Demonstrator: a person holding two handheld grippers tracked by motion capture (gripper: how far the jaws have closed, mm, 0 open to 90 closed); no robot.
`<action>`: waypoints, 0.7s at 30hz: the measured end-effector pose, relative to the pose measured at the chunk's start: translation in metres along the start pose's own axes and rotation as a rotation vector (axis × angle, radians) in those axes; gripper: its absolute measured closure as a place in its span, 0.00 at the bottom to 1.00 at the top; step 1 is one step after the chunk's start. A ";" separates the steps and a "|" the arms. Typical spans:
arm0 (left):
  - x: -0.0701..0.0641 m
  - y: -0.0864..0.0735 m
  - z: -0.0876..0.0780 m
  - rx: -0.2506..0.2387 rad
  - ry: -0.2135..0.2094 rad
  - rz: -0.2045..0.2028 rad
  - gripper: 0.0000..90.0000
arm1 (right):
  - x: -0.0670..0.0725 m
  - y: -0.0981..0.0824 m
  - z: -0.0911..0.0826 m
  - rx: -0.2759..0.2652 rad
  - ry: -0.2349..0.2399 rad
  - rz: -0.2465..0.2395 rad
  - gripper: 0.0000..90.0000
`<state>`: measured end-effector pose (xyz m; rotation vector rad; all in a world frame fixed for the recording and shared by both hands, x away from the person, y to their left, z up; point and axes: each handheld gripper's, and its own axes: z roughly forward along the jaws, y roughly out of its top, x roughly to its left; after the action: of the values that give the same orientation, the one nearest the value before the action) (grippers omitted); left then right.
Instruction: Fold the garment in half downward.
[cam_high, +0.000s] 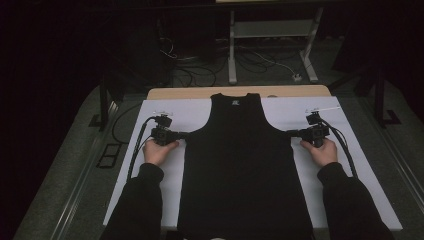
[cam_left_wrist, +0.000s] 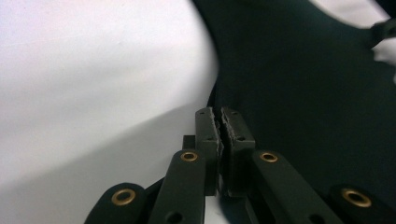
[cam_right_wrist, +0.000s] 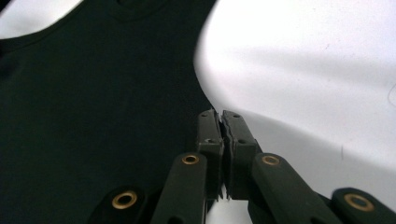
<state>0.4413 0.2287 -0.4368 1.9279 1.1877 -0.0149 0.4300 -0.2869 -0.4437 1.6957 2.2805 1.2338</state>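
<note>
The high view is dim: the white sheet (cam_high: 165, 112) on the worktop is the one bright area, and the room beyond it falls into near black with faint cables on the floor. The black tank top (cam_high: 240, 165) shows almost no folds or texture. In both gripper views the sheet glares to a soft white, grey shadow pools beside the tank top's edge, and the near links are blurred.
</note>
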 end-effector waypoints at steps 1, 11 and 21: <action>-0.001 0.000 -0.003 -0.001 0.000 0.001 0.95 | 0.002 -0.001 -0.004 -0.012 0.012 0.006 0.95; -0.004 -0.002 -0.012 -0.046 -0.039 -0.032 0.95 | 0.012 -0.005 -0.019 -0.068 0.076 0.029 0.95; -0.009 -0.008 -0.023 -0.067 -0.053 -0.059 0.95 | 0.017 -0.009 -0.031 -0.090 0.109 0.050 0.95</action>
<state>0.4220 0.2390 -0.4235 1.8228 1.1948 -0.0568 0.4015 -0.2910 -0.4207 1.7051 2.2155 1.4501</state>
